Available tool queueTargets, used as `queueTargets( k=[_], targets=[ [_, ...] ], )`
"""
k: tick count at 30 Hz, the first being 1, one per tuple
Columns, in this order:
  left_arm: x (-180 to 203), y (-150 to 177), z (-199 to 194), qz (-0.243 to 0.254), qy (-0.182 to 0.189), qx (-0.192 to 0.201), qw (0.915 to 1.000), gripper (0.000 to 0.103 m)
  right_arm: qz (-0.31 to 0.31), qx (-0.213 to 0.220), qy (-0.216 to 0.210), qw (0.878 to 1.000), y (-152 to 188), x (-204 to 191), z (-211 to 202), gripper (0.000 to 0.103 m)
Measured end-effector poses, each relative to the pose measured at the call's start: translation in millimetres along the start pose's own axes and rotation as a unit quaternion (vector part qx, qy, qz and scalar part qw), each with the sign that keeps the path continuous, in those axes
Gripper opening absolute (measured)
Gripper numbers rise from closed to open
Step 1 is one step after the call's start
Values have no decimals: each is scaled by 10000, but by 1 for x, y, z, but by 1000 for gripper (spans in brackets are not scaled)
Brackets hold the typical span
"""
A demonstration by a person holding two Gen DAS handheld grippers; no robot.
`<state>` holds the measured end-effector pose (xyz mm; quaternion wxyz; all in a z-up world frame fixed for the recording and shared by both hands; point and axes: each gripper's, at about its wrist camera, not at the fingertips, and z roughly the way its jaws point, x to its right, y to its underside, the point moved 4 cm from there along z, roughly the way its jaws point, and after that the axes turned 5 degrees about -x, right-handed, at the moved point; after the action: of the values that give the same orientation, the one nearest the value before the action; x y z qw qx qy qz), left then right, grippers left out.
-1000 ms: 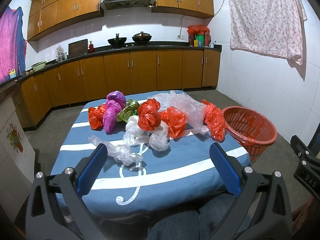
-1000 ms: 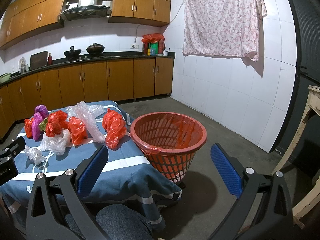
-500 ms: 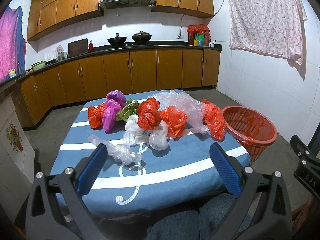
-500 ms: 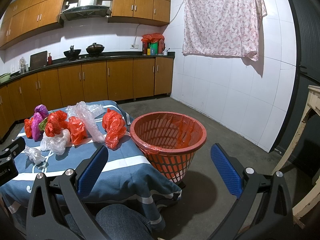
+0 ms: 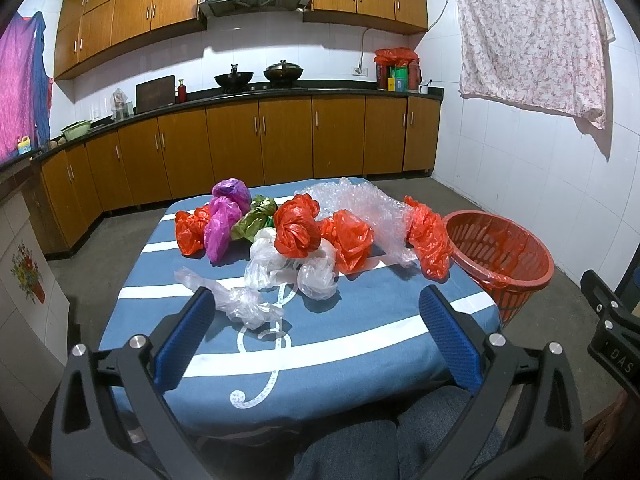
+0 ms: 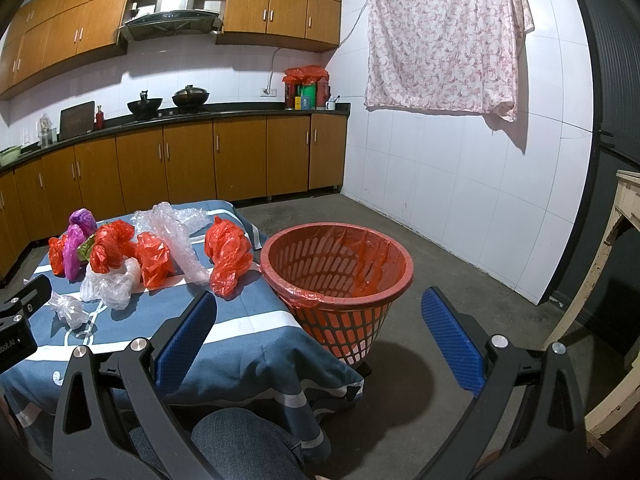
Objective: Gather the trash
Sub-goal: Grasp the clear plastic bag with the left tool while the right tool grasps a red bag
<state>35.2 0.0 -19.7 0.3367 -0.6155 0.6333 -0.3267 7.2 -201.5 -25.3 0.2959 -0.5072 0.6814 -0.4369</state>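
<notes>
On table point(image 5: 344, 344), crumpled bags point(image 5: 298, 230), both tools gaping, right tool point(image 6: 320, 324) cropped leftward.

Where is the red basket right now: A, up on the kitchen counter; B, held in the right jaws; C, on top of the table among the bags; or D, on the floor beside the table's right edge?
D: the red basket stands on the concrete floor just past the table edge, lined with a red bag, while the right gripper is open and holds nothing.
</notes>
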Motion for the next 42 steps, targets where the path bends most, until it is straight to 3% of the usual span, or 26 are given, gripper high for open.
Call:
queueTargets(
  k=[7, 13, 20, 26, 36, 42],
  targets=[
    [-7, 1, 1, -72, -90, 2, 9999, 99, 46, 1, -71, 10000, -3, 1, 1, 101],
    [-55, 13, 27, -495, -514, -229, 9972, 99, 251, -92, -359, 9990, -12, 4, 32, 101],
    [-100, 25, 52, -740, -932, -530, 9915, 99, 87, -333, -802, 9962, -27, -27, 86, 88],
    [-102, 23, 94, -899, -783, -850, 9892, 97, 135, -839, -1168, 9895, -37, -54, 151, 72],
    [-101, 22, 155, -1227, -600, -1377, 9810, 81, -257, -1360, -1043, 9849, -38, -90, 220, 70],
    [-106, 26, 171, -1349, -513, -1598, 9765, 65, -373, -1754, -1305, 9751, -24, -99, 238, 57]
  ],
)
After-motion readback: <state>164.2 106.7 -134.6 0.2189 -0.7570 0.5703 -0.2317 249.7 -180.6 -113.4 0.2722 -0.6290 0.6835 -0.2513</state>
